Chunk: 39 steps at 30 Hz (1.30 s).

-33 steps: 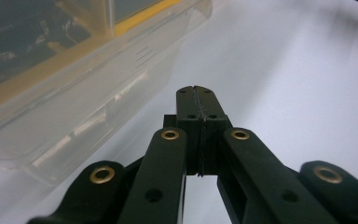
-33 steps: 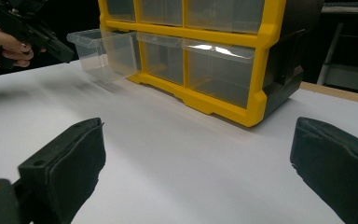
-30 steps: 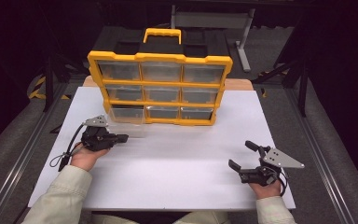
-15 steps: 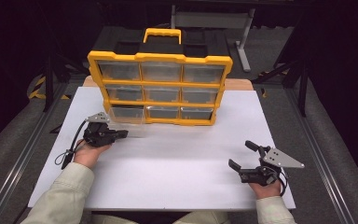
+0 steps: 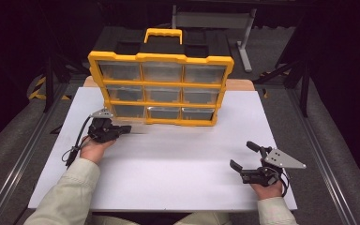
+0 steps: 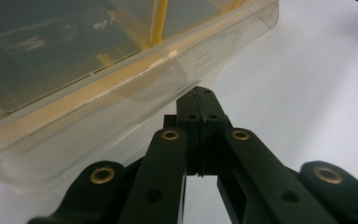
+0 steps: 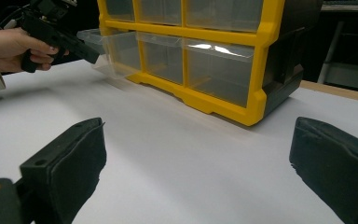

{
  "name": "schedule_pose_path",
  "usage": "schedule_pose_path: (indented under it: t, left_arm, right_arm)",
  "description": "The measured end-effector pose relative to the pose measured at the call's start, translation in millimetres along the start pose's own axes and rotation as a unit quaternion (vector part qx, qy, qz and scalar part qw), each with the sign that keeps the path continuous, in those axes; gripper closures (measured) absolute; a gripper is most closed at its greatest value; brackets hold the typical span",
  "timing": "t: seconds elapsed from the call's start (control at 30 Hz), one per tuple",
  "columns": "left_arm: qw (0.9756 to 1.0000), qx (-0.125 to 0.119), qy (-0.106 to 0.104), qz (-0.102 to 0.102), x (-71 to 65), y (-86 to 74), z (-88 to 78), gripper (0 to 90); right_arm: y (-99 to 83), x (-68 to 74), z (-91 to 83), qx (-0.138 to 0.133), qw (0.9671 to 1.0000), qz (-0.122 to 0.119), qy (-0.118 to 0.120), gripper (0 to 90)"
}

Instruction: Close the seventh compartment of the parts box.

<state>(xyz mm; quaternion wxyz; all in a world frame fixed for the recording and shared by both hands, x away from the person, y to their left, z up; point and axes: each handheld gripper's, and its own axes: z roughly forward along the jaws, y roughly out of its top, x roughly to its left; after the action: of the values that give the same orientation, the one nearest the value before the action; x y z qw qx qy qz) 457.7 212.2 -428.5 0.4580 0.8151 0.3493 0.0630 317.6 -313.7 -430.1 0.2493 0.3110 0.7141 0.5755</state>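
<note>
The left gripper (image 5: 122, 130) has crept nearer the yellow organizer (image 5: 161, 89), jaws pressed together at the lip of the bottom-left clear drawer (image 7: 116, 51), now slightly pulled out; the right gripper (image 5: 248, 161) waits apart, jaws wide, empty.

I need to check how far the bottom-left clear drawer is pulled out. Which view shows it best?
The right gripper view: from the side, the clear drawer juts out of the yellow organizer, with the left gripper at its front. The left gripper view shows its front edge close up; the high view shows it faintly.
</note>
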Motion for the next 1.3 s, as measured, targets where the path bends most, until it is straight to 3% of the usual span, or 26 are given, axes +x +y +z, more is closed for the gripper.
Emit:
schedule_pose_path:
  t: [0.53,0.57,0.6,0.67,0.77,0.93,1.3]
  left_arm:
    - [0.9995,-0.004,0.028,-0.012,14.3,14.7,11.5,89.6]
    - [0.9995,-0.004,0.021,-0.022,13.9,14.8,13.0,89.6]
    - [0.9994,-0.007,0.031,-0.013,16.0,15.6,12.8,89.6]
    - [0.9993,-0.01,0.026,-0.026,17.4,15.5,14.9,89.6]
    - [0.9992,-0.007,0.032,-0.025,20.0,16.2,16.4,89.6]
    - [0.9988,-0.014,0.038,-0.026,21.7,17.8,19.2,89.6]
    - [0.9965,-0.044,0.051,-0.051,26.9,16.7,25.1,89.6]
  right_arm:
    - [-0.6,-1.0,0.2,-0.001,1.0,0.002,0.002,4.2]
    - [-0.6,-1.0,0.2,-0.001,1.0,0.002,0.002,4.2]
    - [-0.6,-1.1,0.1,0.0,1.0,0.002,0.003,4.2]
    - [-0.6,-1.1,0.2,0.0,1.0,0.002,0.003,4.2]
    - [-0.7,-1.3,0.2,0.0,1.0,0.003,0.004,4.2]
    - [-0.7,-1.3,0.2,0.0,1.0,0.003,0.004,4.3]
    - [-1.1,-1.8,0.3,-0.001,1.0,0.007,0.005,4.5]
